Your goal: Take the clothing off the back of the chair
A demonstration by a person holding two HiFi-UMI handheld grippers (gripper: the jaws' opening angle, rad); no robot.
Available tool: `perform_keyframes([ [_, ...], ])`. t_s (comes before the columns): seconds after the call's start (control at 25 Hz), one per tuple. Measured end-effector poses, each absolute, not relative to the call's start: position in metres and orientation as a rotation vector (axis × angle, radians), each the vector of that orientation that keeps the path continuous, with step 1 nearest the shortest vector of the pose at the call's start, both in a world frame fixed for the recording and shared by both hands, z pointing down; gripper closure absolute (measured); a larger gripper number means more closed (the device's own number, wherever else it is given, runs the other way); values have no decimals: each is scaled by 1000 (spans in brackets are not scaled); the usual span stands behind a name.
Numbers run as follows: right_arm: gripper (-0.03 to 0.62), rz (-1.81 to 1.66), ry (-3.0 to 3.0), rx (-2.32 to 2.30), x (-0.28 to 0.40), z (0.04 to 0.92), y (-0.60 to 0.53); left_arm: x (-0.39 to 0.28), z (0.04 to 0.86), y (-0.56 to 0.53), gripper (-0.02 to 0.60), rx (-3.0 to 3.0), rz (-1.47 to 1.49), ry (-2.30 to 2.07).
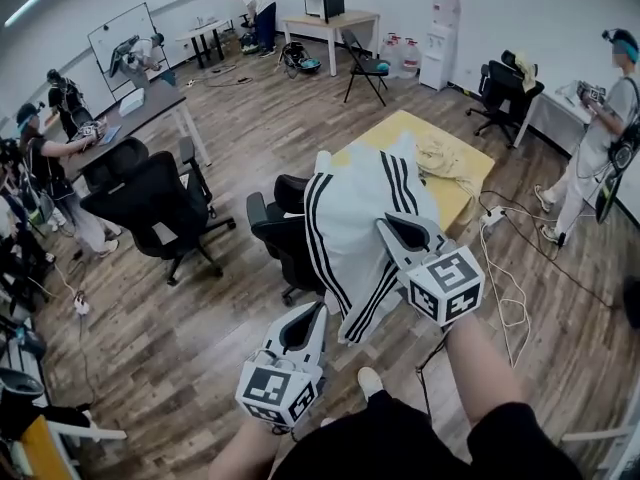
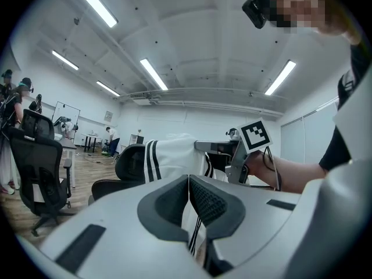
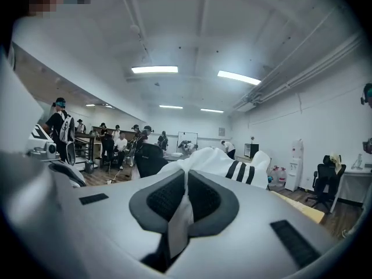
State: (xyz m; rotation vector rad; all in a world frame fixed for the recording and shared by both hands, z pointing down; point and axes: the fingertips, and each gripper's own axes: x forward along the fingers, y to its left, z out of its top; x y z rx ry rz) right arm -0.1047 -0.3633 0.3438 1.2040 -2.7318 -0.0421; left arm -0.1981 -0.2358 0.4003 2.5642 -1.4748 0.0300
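My two grippers hold a white jacket [image 1: 355, 208] with black stripes, which lies draped over the back of a black office chair [image 1: 283, 236] on a wooden floor [image 1: 200, 298]. In the head view, my left gripper [image 1: 308, 313] grips the jacket's lower edge nearest me. My right gripper [image 1: 392, 226] sits higher up, on the side of the jacket facing a yellow bench [image 1: 462, 196].

The left gripper view shows the left gripper [image 2: 189, 182] with its jaws pressed together on a fold of striped cloth that hangs below them. Beyond them the jacket [image 2: 174, 158] covers the top of the chair [image 2: 129, 166], and the right gripper [image 2: 241, 158] is beside it.

The right gripper view shows the right gripper [image 3: 186, 185] with its jaws clamped on a strip of white cloth. The rest of the jacket [image 3: 218, 164] rises ahead of them.

A second black chair [image 1: 150, 203] stands to the left, well apart. Other people work at desks around the room.
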Motion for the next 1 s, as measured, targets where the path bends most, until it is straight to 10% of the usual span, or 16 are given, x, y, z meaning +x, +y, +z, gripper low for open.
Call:
perform_keyframes([
  [1.0,566,284,-2777,1342,-81,385,-213,-207,426,-121,561,2572,82,-1362],
])
